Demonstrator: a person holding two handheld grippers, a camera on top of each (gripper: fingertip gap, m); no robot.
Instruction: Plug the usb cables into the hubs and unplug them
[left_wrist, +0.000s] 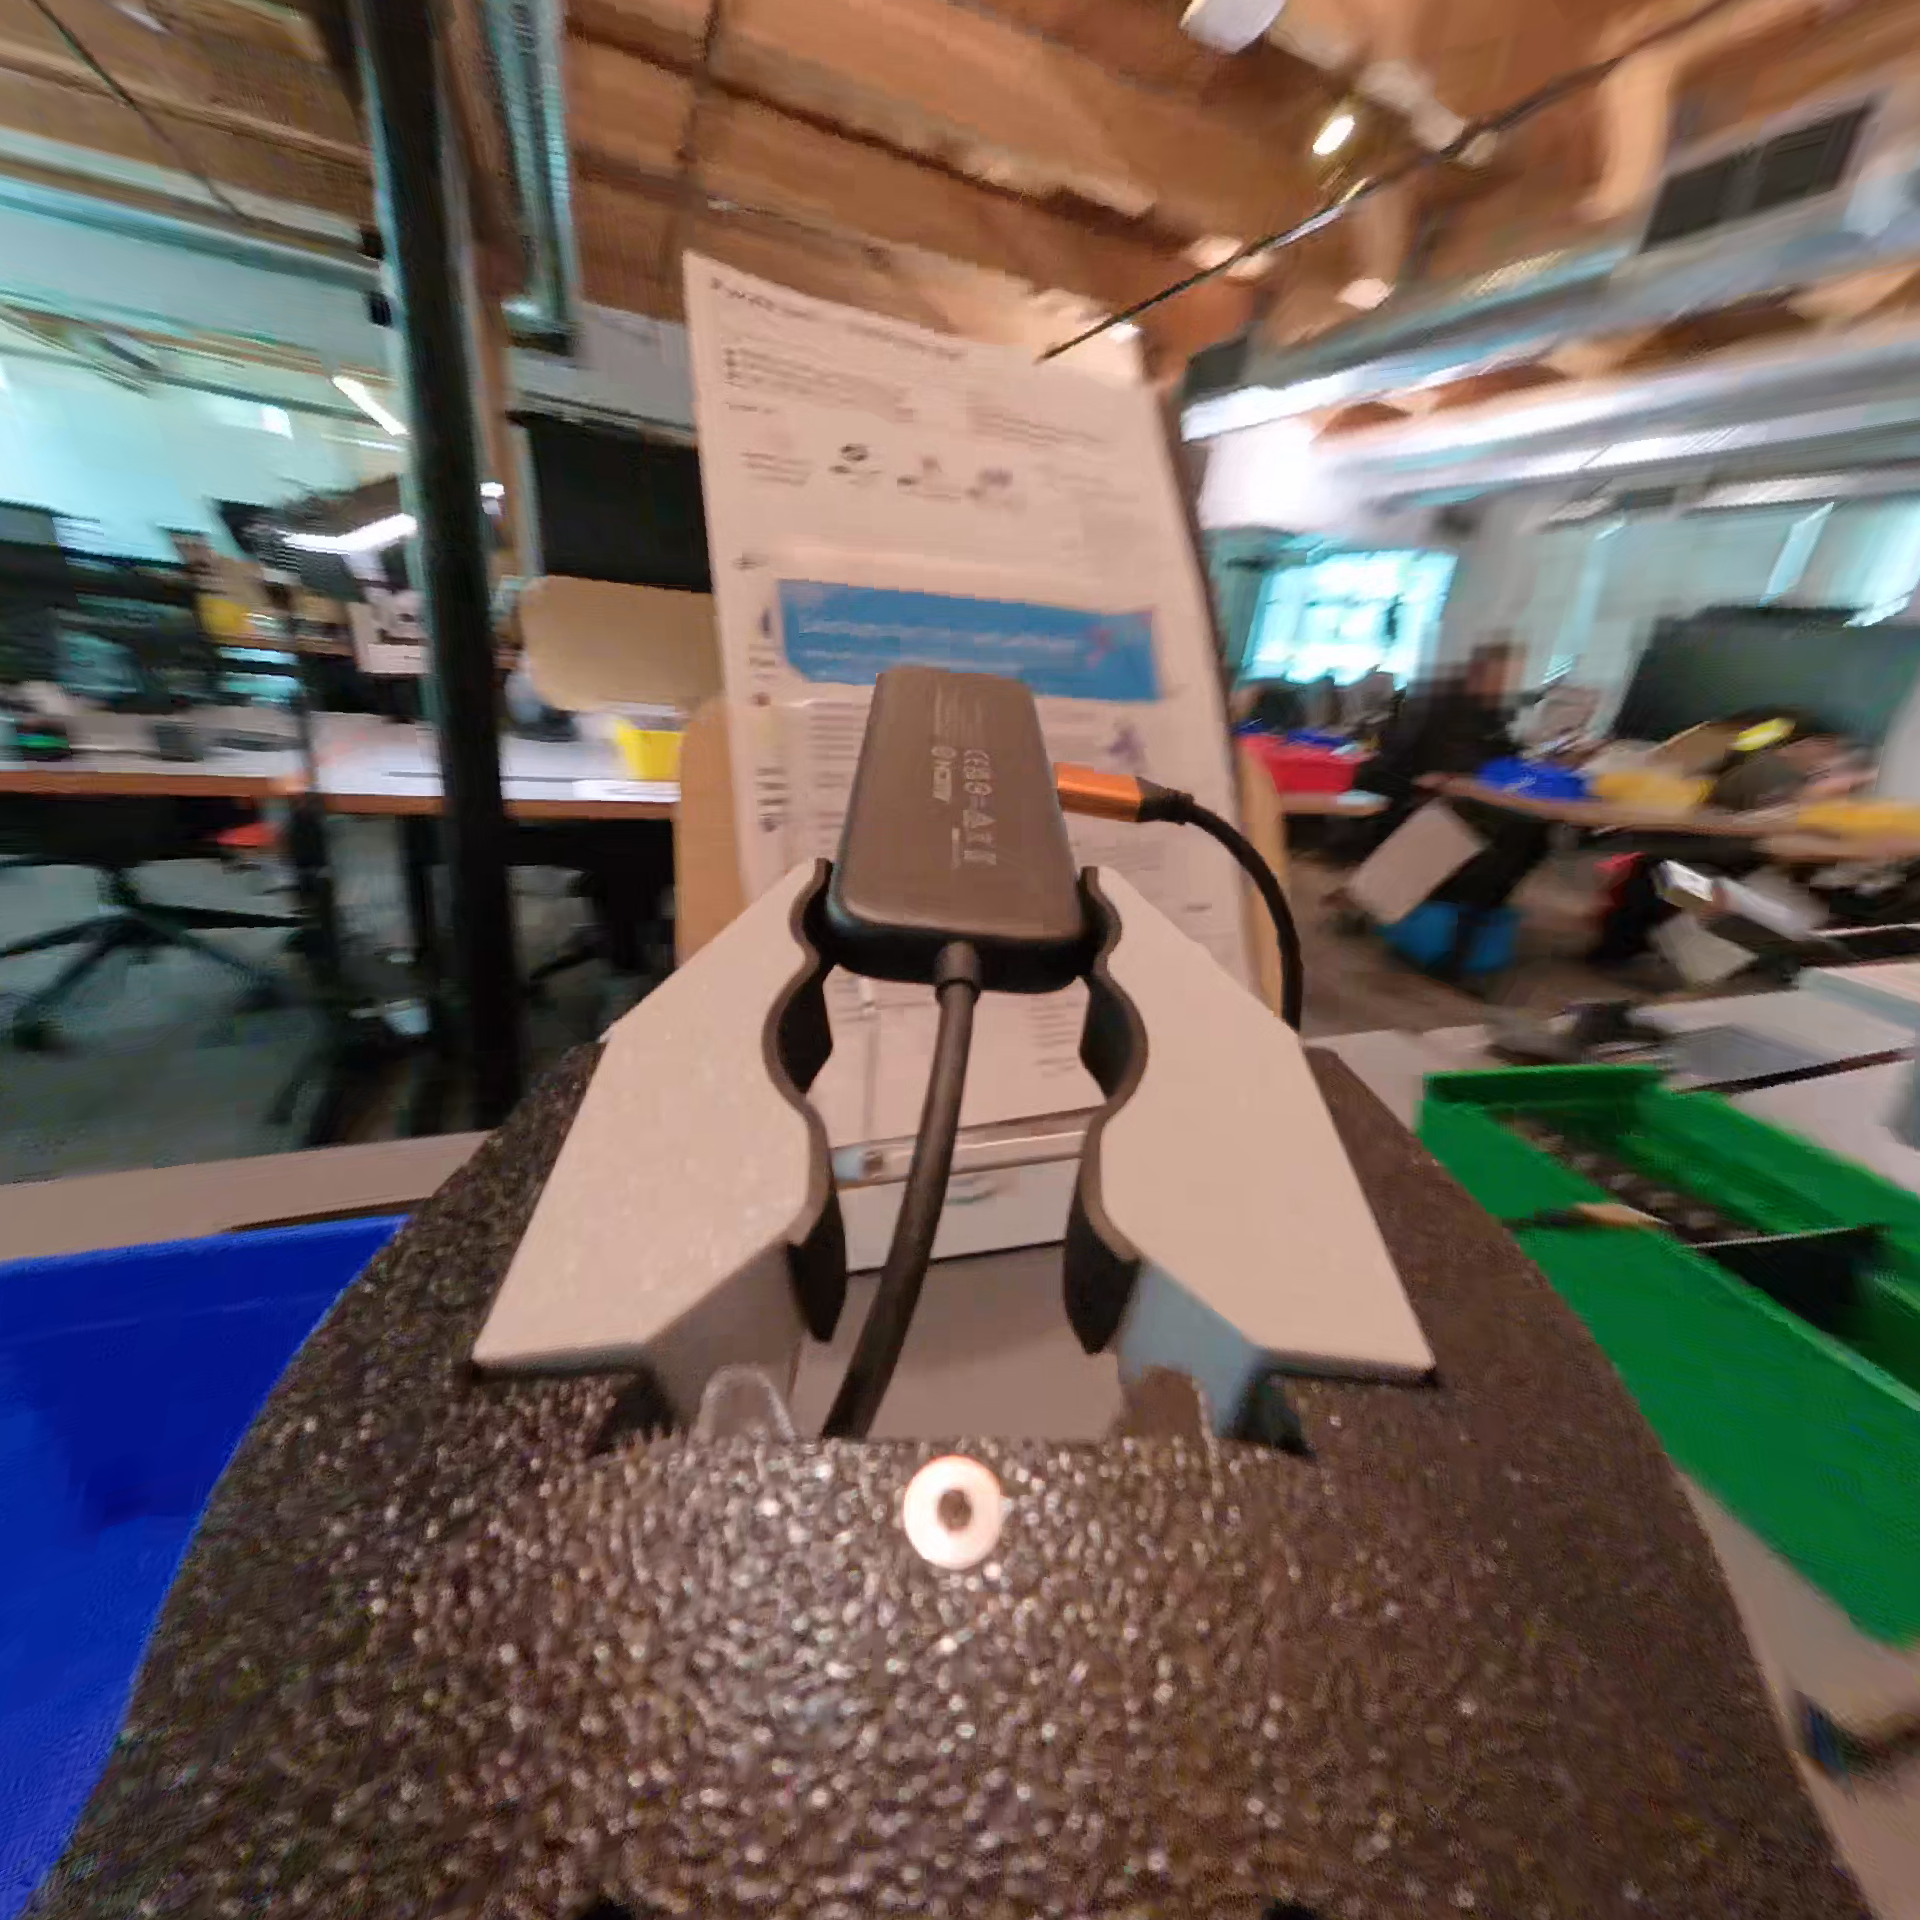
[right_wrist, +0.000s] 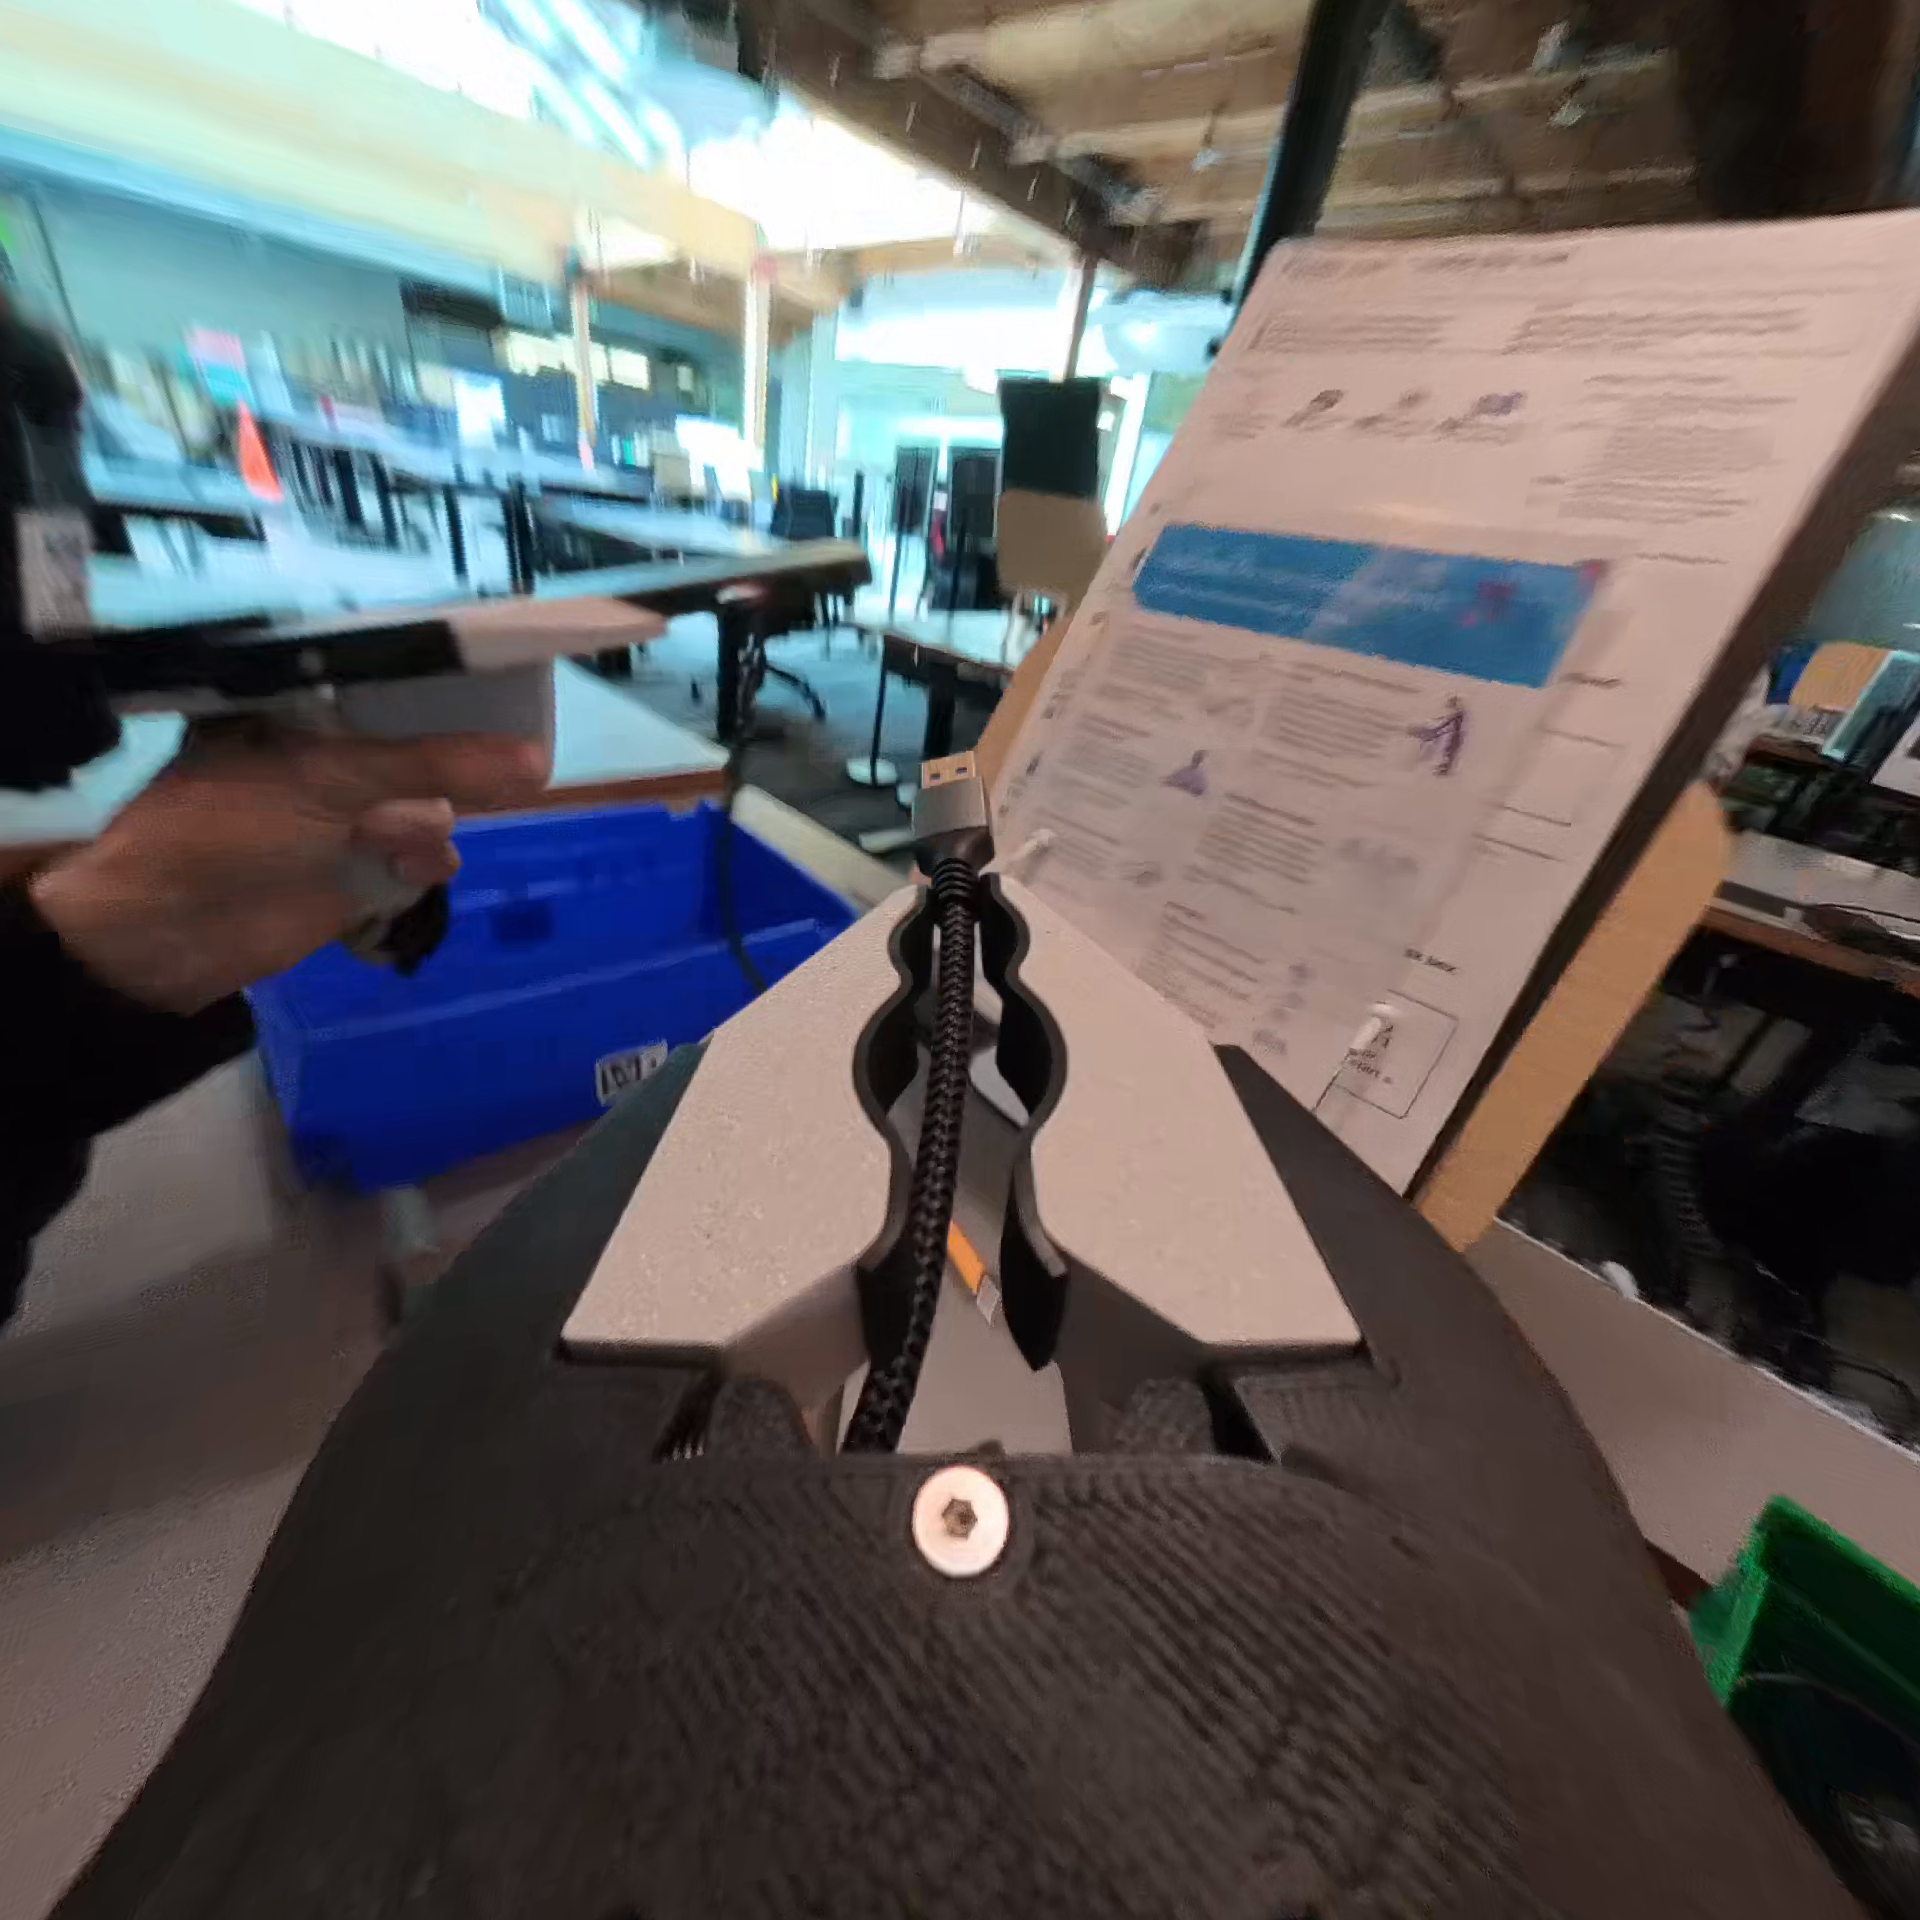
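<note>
My left gripper (left_wrist: 954, 902) is shut on a dark grey USB hub (left_wrist: 951, 795) and holds it in the air, pointing away. The hub's own black cable (left_wrist: 914, 1195) runs back between the fingers. An orange USB plug (left_wrist: 1101, 795) with a black cable sits in the hub's right side. My right gripper (right_wrist: 958, 902) is shut on a black braided USB cable (right_wrist: 940, 1091); its grey plug (right_wrist: 951, 805) sticks up past the fingertips, free in the air. The left gripper (right_wrist: 582, 639) also shows in the right wrist view, held by a hand (right_wrist: 239, 862).
A white instruction board (left_wrist: 966, 540) leans on a wooden stand straight ahead; it also shows in the right wrist view (right_wrist: 1455, 644). A blue bin (right_wrist: 540, 987) is on the left and a green tray (left_wrist: 1714, 1278) on the right of the grey table (left_wrist: 208, 1195).
</note>
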